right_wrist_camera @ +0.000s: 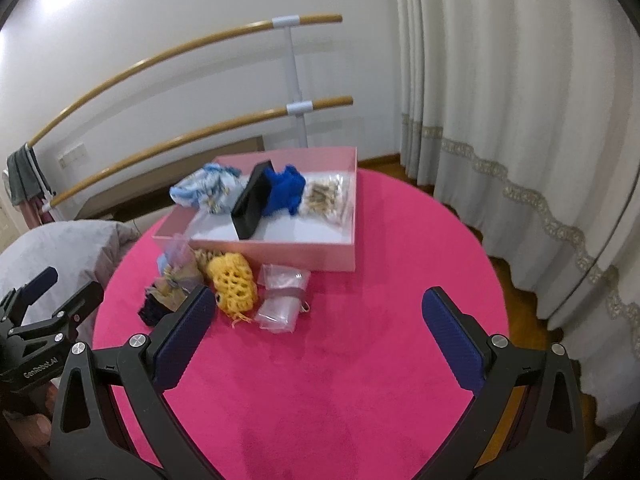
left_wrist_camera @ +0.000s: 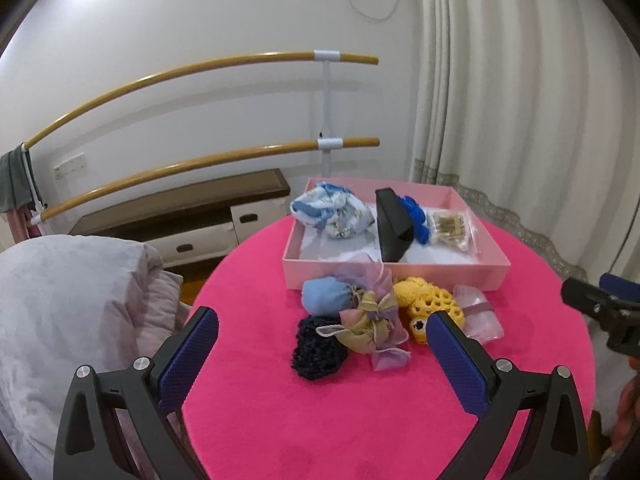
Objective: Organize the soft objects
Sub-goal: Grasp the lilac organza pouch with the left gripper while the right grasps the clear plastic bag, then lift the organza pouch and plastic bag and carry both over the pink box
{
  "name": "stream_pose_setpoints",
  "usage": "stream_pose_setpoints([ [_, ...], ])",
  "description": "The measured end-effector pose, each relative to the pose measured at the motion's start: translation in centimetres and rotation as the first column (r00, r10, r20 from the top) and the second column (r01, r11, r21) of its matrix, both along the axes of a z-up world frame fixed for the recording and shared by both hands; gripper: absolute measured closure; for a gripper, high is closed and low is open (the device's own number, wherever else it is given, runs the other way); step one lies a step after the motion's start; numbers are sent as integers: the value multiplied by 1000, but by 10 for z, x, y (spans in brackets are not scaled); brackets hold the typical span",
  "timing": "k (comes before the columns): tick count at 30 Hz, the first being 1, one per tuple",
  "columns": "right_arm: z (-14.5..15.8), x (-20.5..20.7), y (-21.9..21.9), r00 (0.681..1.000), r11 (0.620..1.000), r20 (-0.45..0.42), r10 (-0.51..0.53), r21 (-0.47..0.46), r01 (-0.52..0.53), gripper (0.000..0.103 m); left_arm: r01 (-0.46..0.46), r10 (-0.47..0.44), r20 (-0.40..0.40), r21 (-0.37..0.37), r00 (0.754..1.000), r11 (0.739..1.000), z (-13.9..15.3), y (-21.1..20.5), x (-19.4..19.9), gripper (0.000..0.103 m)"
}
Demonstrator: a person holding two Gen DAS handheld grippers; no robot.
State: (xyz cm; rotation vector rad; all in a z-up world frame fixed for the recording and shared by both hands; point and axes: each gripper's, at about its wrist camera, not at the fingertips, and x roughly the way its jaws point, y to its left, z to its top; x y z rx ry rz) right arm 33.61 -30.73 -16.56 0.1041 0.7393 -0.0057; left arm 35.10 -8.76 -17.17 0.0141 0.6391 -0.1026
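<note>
A pink box stands at the back of the round pink table. It holds a blue-white cloth bundle, a black divider, a blue knit piece and a clear bag of beige bits. In front of the box lie a light blue pouch, an organza ribbon pouch, a dark knit piece, a yellow crochet piece and a clear plastic pouch. My left gripper is open near the pile. My right gripper is open over bare table.
A grey quilt bulges left of the table. Behind stand two wooden ballet bars, a low dark-topped cabinet and a white curtain on the right. Wooden floor shows past the table's right edge.
</note>
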Motion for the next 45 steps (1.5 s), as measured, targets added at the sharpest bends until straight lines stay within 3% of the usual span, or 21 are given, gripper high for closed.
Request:
stream_pose_setpoints([
  [14, -46, 48, 1, 992, 998, -117, 52, 29, -48, 3, 37, -35, -65, 28, 997, 999, -47, -27, 65, 1],
  [15, -50, 53, 1, 990, 998, -125, 57, 32, -54, 5, 43, -41, -69, 28, 997, 999, -50, -28, 70, 2],
  [17, -55, 60, 1, 988, 997, -139, 64, 40, -59, 20, 53, -51, -74, 23, 996, 998, -55, -30, 78, 4],
  [24, -73, 82, 6, 979, 994, -178, 100, 65, -90, 21, 58, -53, -113, 36, 992, 998, -77, -35, 109, 9],
  [28, -86, 93, 11, 971, 992, -207, 116, 62, -105, 32, 63, -58, -123, 40, 991, 997, -86, -39, 123, 12],
  [30, -92, 97, 14, 967, 990, -216, 132, 77, -118, 34, 80, -75, -132, 34, 988, 996, -90, -43, 129, 24],
  [33, -97, 101, 22, 962, 988, -224, 154, 63, -144, 37, 94, -90, -150, 22, 985, 995, -97, -46, 137, 33],
  [35, -99, 102, 26, 962, 987, -221, 161, 53, -153, 43, 91, -87, -138, 24, 987, 996, -100, -46, 140, 35],
  [36, -99, 102, 27, 962, 985, -215, 171, 56, -162, 46, 91, -87, -136, 20, 987, 996, -100, -45, 141, 42],
  [38, -98, 101, 29, 959, 981, -207, 192, 76, -180, 61, 81, -80, -124, 10, 989, 997, -99, -40, 140, 53],
  [41, -97, 97, 31, 959, 979, -203, 200, 75, -188, 65, 82, -82, -114, -2, 990, 997, -96, -32, 136, 69],
  [45, -93, 90, 29, 964, 980, -186, 191, 83, -178, 67, 87, -89, -118, -16, 989, 996, -92, -29, 128, 72],
])
